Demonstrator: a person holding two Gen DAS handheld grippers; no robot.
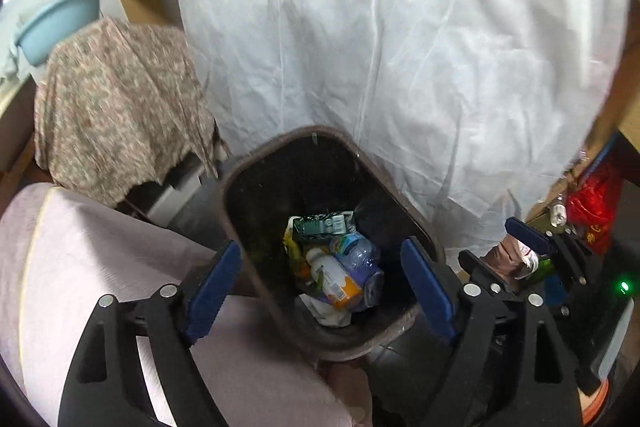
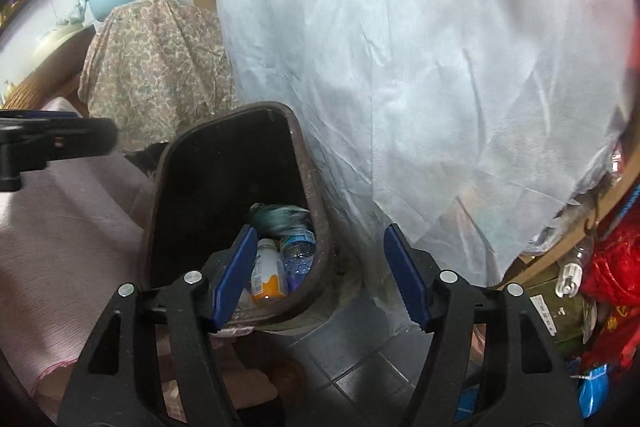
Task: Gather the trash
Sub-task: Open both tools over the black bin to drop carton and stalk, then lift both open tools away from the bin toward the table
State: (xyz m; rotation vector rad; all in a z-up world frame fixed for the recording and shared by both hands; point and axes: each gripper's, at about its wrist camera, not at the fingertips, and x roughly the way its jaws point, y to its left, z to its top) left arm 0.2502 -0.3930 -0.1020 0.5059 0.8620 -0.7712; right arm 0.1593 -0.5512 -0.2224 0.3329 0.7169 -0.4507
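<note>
A dark brown trash bin (image 1: pixel 240 187) stands on the floor beside a white sheet. It also shows in the right wrist view (image 2: pixel 160 187). Inside lie a white and orange bottle (image 1: pixel 334 277), a clear blue plastic bottle (image 1: pixel 360 255), a green carton (image 1: pixel 320 225) and crumpled paper. The same white and orange bottle (image 2: pixel 267 273) and blue bottle (image 2: pixel 298 251) show in the right wrist view. My left gripper (image 1: pixel 322 283) is open and empty above the bin mouth. My right gripper (image 2: pixel 318 277) is open and empty over the bin's right rim. The right gripper also shows in the left wrist view (image 1: pixel 532 239).
A pink cloth-covered surface (image 1: pixel 80 267) lies left of the bin. A floral cloth (image 1: pixel 120 107) drapes furniture behind it, with a blue basin (image 1: pixel 60 23) above. A white sheet (image 1: pixel 400 67) hangs behind. A red bag (image 2: pixel 612 267) and clutter sit at right. Grey floor tiles (image 2: pixel 360 367) lie below.
</note>
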